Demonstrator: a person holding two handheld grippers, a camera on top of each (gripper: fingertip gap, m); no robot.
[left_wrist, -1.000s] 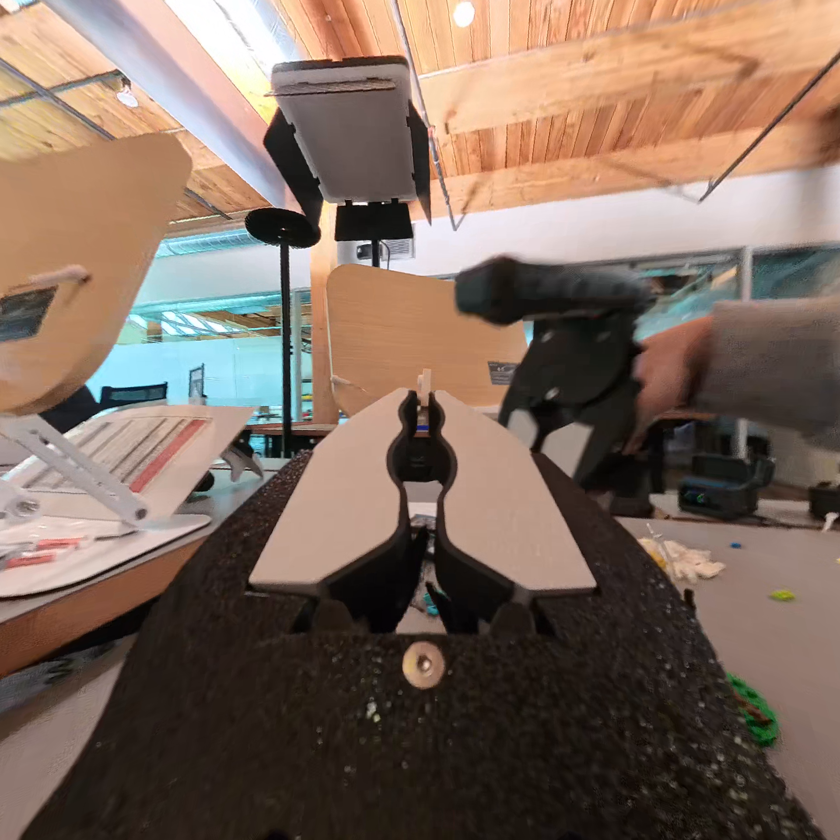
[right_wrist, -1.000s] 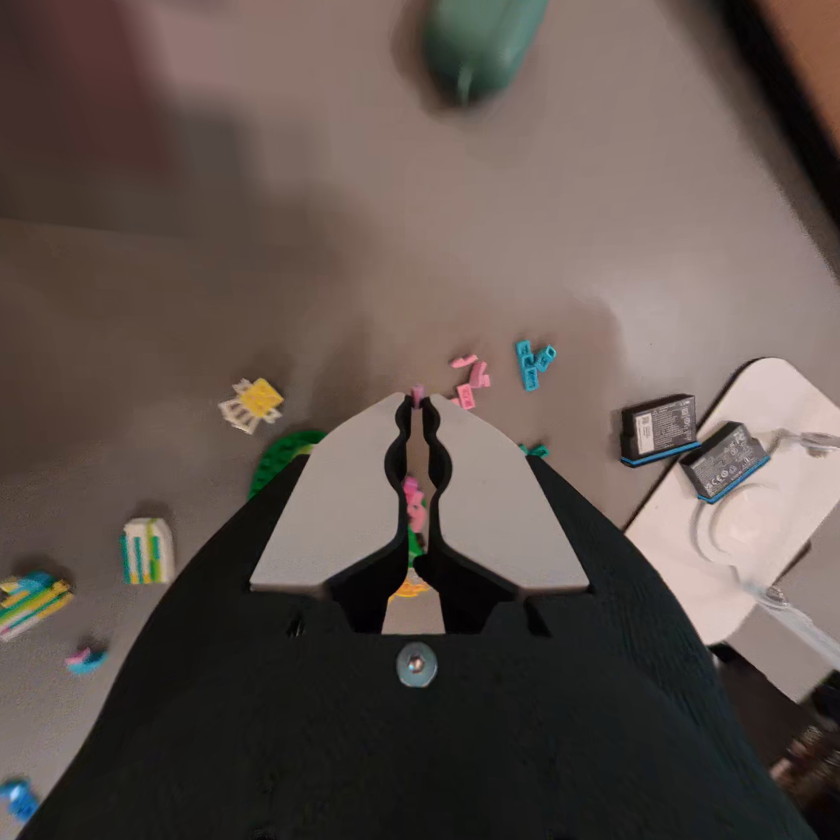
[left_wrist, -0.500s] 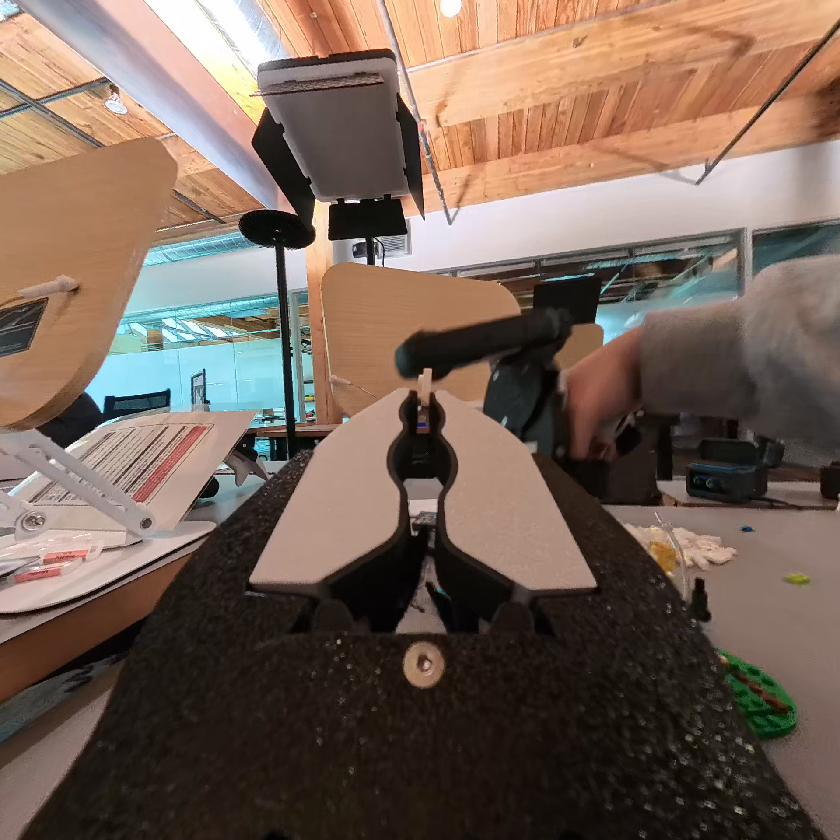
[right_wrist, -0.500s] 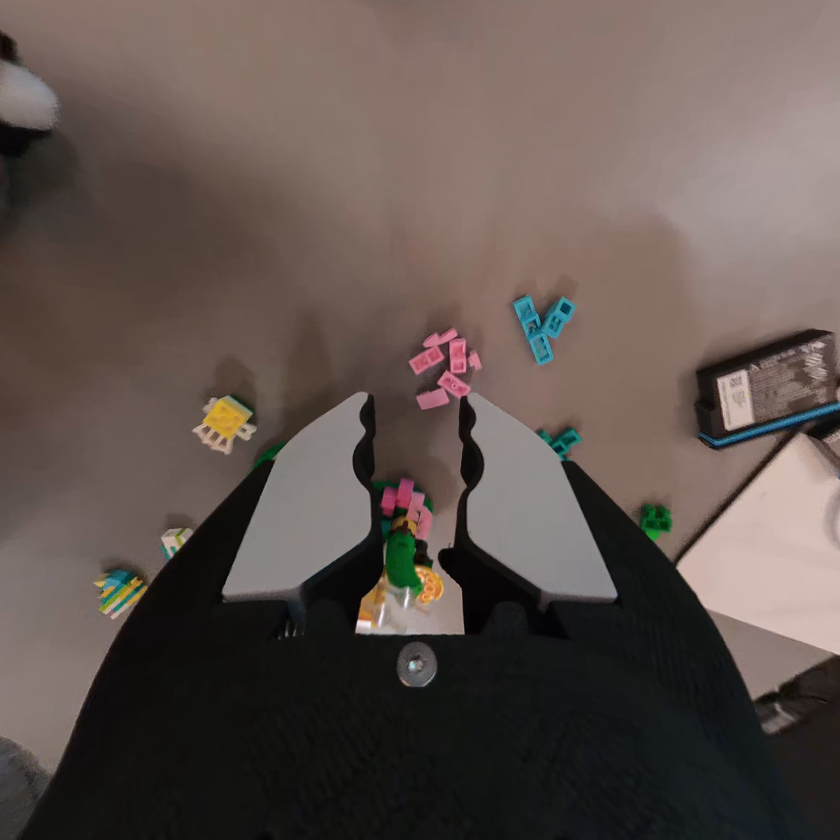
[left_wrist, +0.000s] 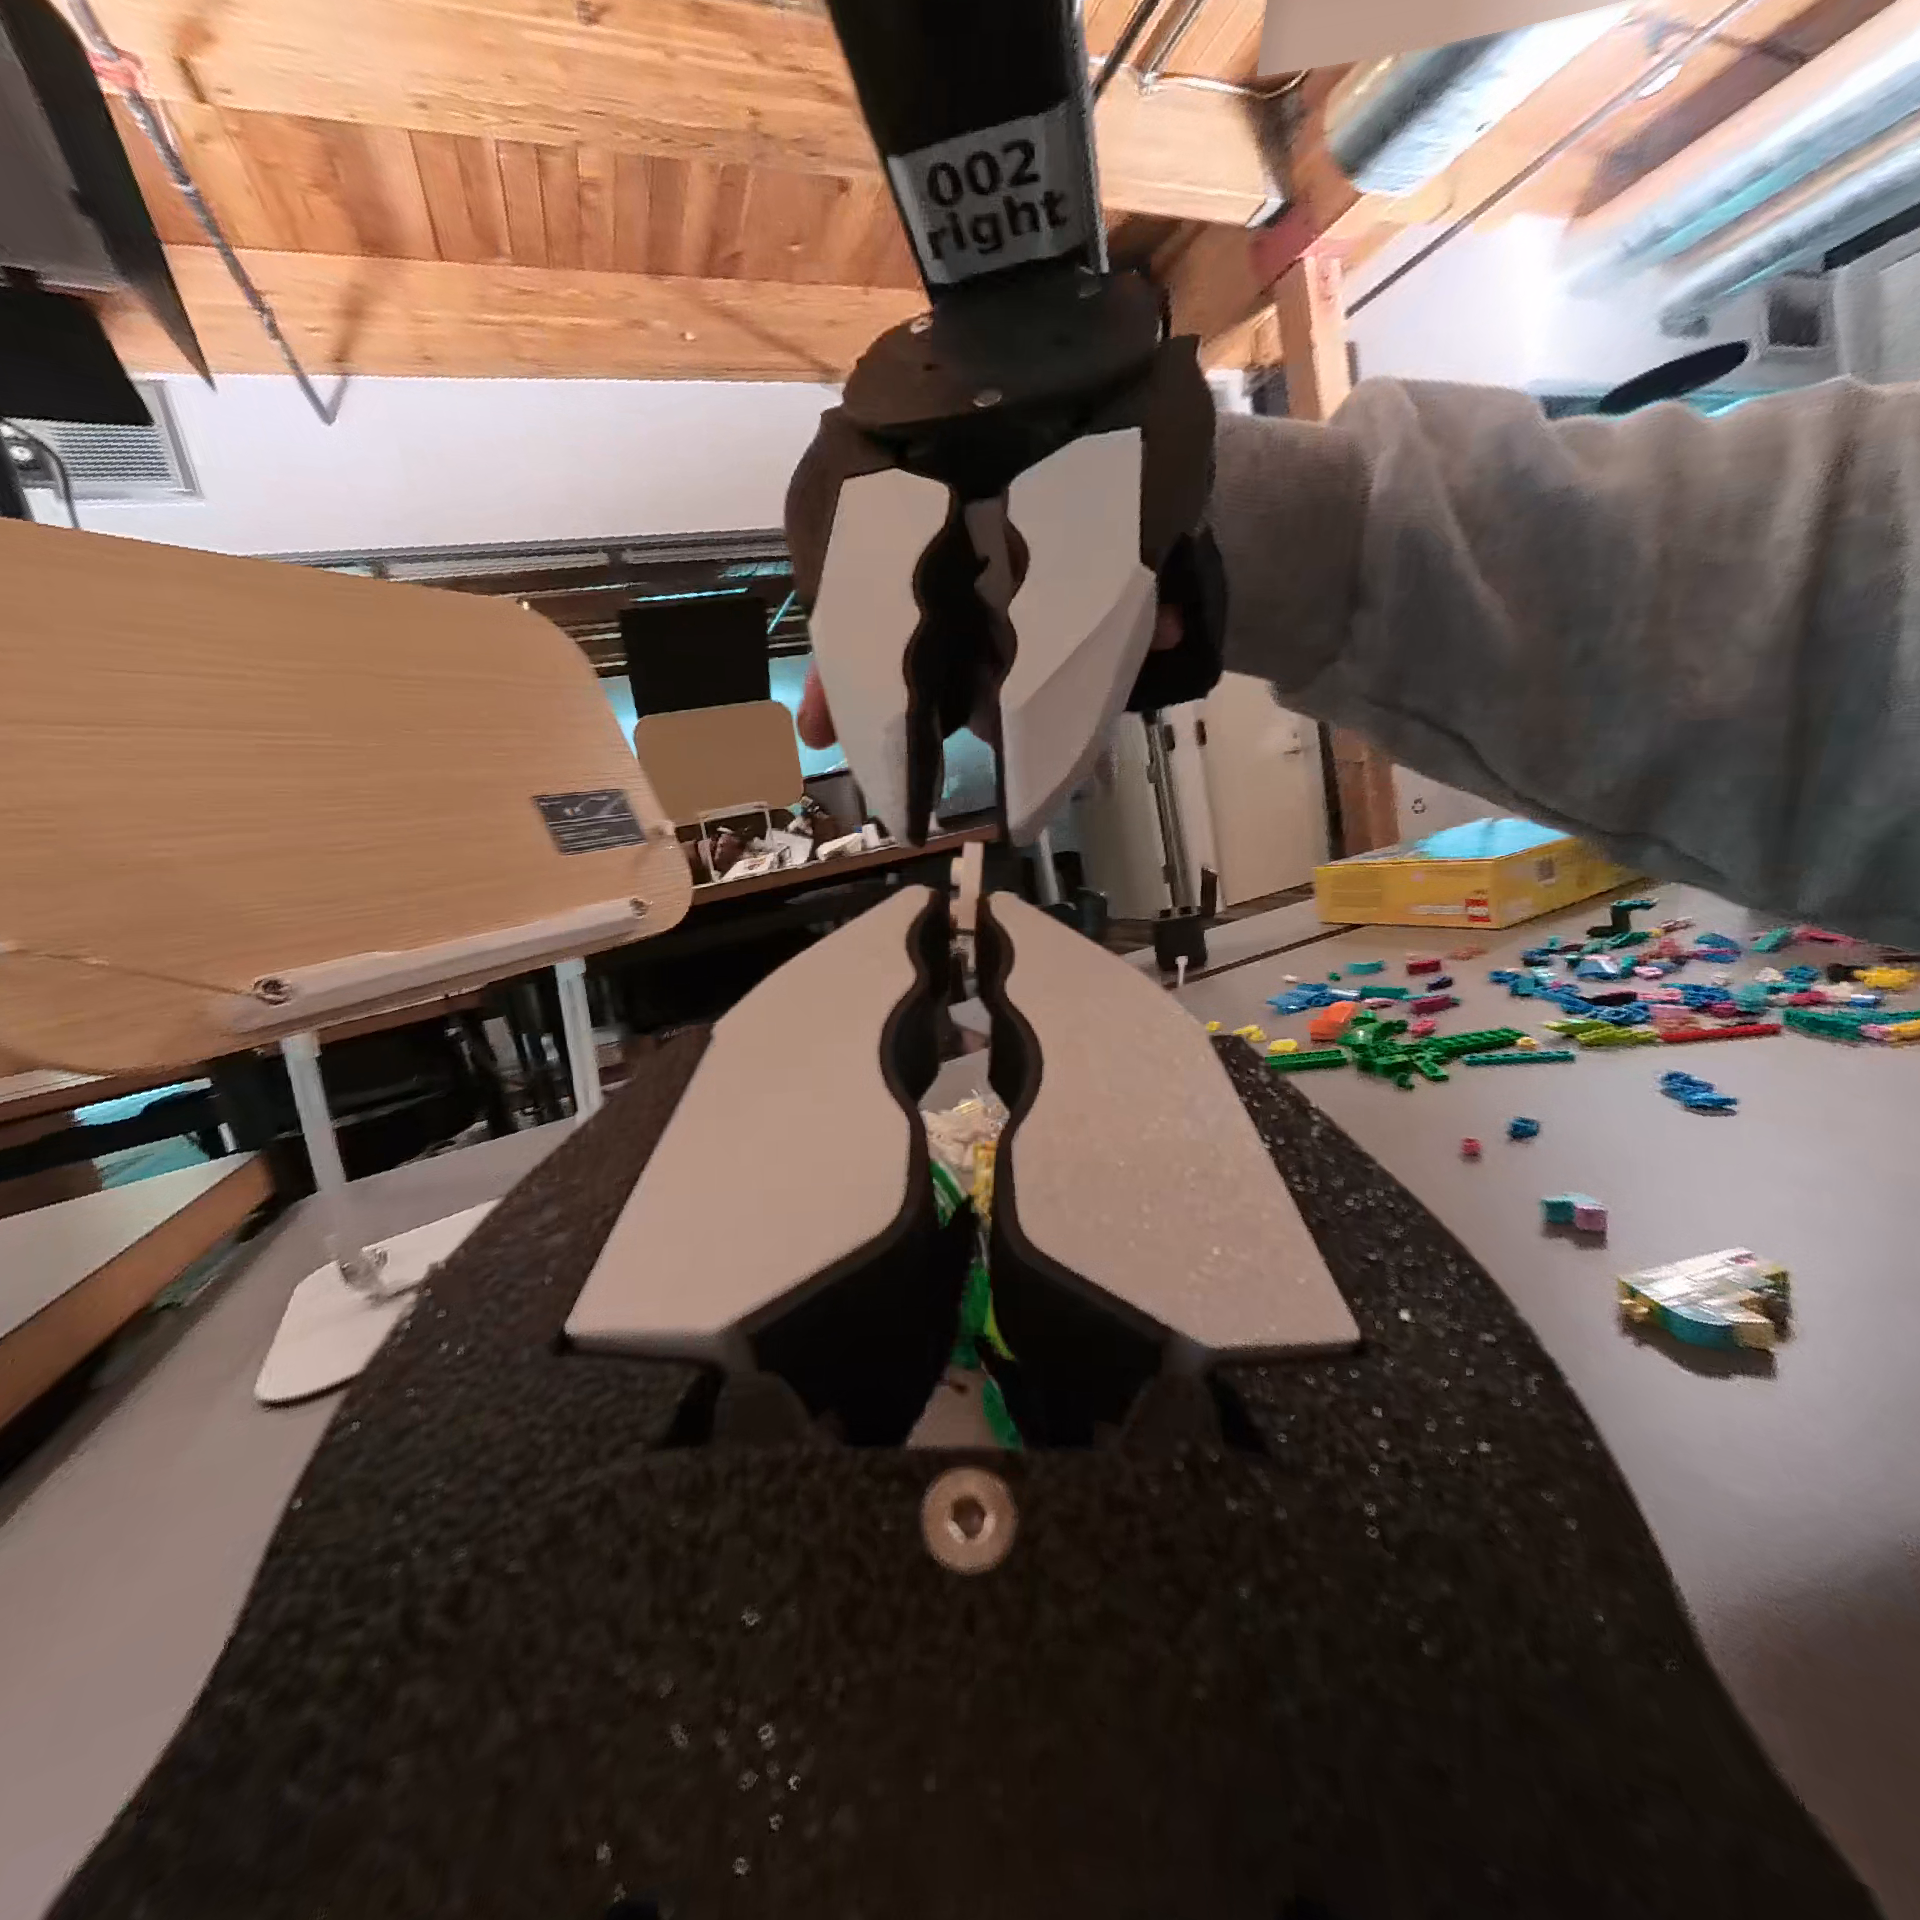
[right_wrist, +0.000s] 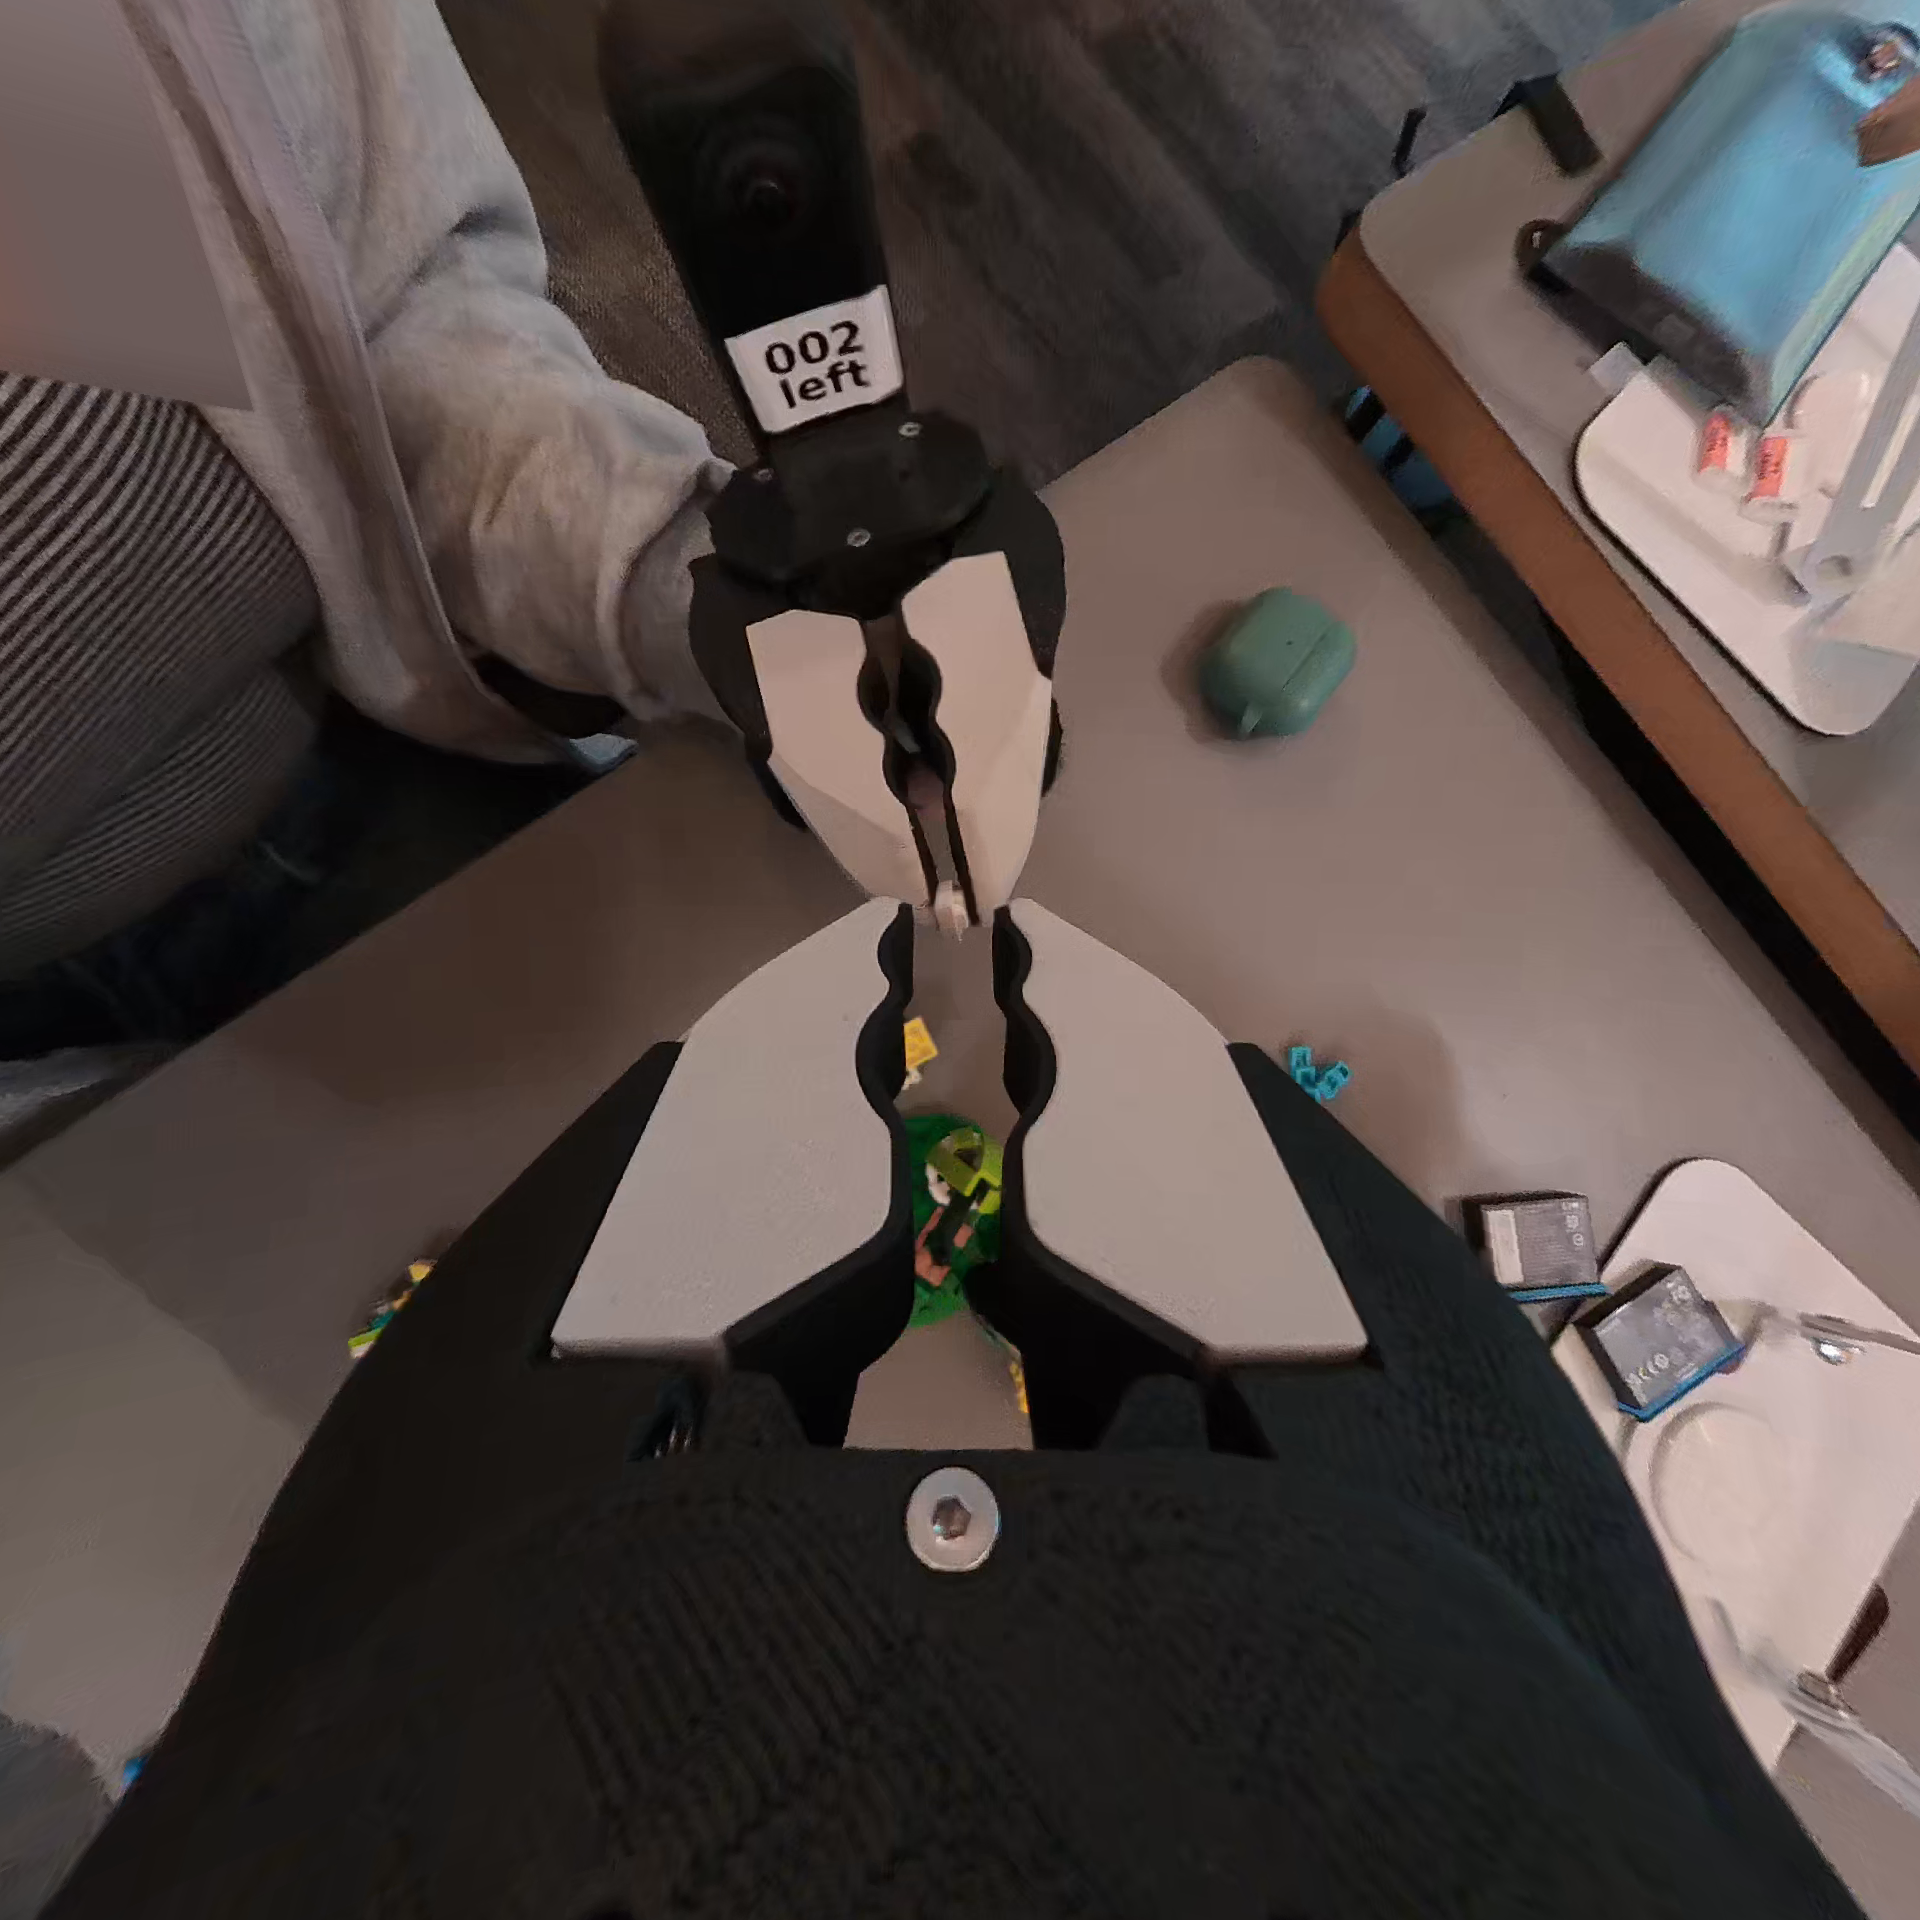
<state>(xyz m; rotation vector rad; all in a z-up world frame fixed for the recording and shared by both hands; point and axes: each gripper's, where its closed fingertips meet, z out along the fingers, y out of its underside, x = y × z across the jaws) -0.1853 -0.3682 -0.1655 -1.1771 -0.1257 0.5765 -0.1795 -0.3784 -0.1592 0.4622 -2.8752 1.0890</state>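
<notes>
My left gripper (left_wrist: 968, 904) is shut on a small white piece (left_wrist: 971, 878) that sticks out past its fingertips. It is held above the grey table (left_wrist: 1558, 1507). My right gripper (right_wrist: 954, 912) points at it tip to tip, with its jaws a little apart. The white piece (right_wrist: 948, 920) sits at the mouth of that gap, and the right pads do not press on it. The left wrist view shows the right gripper (left_wrist: 961, 831) coming down from above, its tips on either side of the piece's top. The right wrist view shows the left gripper (right_wrist: 948, 899) clamped on the piece.
A green plate with a small build (right_wrist: 951, 1195) lies on the table below the right fingers. A green earbud case (right_wrist: 1278, 660) and two batteries (right_wrist: 1536, 1236) lie to the right. Loose bricks (left_wrist: 1610, 997), a yellow box (left_wrist: 1455, 883) and a striped build (left_wrist: 1704, 1309) are at the right. Left and right tips are no more than a few centimetres apart. The green earbud case (right_wrist: 1278, 660) is about 25 centimetres from both grippers' fingertips.
The right gripper was shut on a pink bit, opened wide over the pink pieces, then swung up to face the left gripper with narrower jaws. The left gripper turned right, still holding the white piece.
</notes>
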